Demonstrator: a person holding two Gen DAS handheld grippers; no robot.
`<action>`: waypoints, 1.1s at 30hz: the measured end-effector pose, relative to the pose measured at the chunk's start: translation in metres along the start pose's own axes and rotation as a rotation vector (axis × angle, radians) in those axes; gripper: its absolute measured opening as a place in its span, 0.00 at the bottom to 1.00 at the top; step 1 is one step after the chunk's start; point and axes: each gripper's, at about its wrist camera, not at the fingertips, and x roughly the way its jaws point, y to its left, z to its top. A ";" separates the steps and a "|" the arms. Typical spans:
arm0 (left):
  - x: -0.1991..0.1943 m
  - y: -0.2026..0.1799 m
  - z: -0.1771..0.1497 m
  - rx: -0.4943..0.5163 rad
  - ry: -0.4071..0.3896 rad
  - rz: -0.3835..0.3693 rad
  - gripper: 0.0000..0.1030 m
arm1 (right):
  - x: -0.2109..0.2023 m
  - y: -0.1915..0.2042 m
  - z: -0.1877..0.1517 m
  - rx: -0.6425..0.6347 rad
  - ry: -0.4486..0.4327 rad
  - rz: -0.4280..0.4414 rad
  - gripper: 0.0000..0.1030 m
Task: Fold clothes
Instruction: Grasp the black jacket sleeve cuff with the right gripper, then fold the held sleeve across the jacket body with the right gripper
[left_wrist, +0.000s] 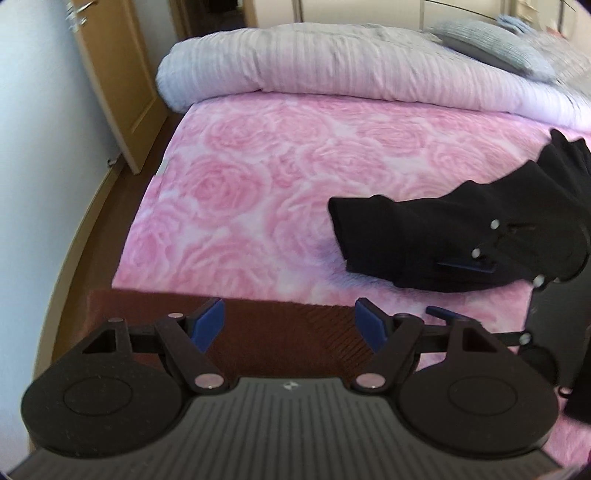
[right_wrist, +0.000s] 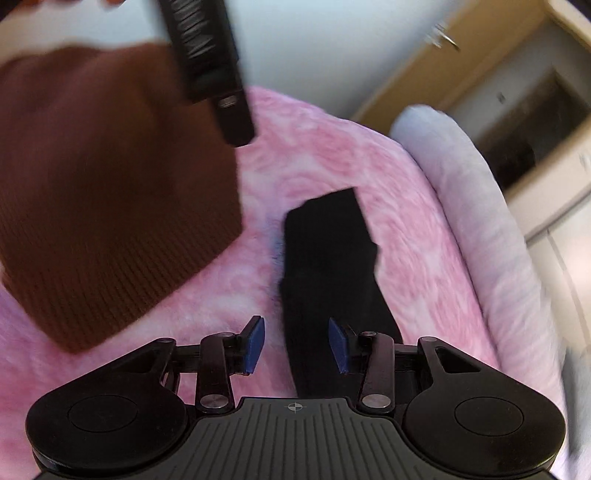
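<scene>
A folded brown ribbed garment (left_wrist: 269, 339) lies at the near edge of the pink bed, right under my left gripper (left_wrist: 290, 325), which is open and holds nothing. The same brown garment (right_wrist: 110, 206) fills the left of the right wrist view. A black garment (right_wrist: 321, 266) lies in a long strip on the bedspread and runs between the blue pads (right_wrist: 255, 343) of my right gripper (right_wrist: 297, 345). The jaws stand apart on either side of it. In the left wrist view the black garment (left_wrist: 413, 232) sits at the right, partly hidden by the right tool.
The pink rose-patterned bedspread (left_wrist: 240, 177) covers the bed. A rolled white duvet (left_wrist: 314, 62) and a grey pillow (left_wrist: 491, 40) lie along its far side. A wooden door (left_wrist: 110, 74) and dark floor are to the left. Cupboards (right_wrist: 535, 122) stand behind the duvet.
</scene>
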 end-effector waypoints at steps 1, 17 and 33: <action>0.003 0.002 -0.003 -0.014 0.008 0.003 0.72 | 0.009 0.005 -0.001 -0.039 0.001 -0.016 0.40; -0.021 -0.035 0.008 0.028 0.028 -0.036 0.72 | -0.037 -0.123 0.007 0.451 -0.257 -0.048 0.02; -0.019 -0.342 0.044 0.318 0.012 -0.278 0.72 | -0.179 -0.240 -0.461 1.629 0.098 -0.607 0.02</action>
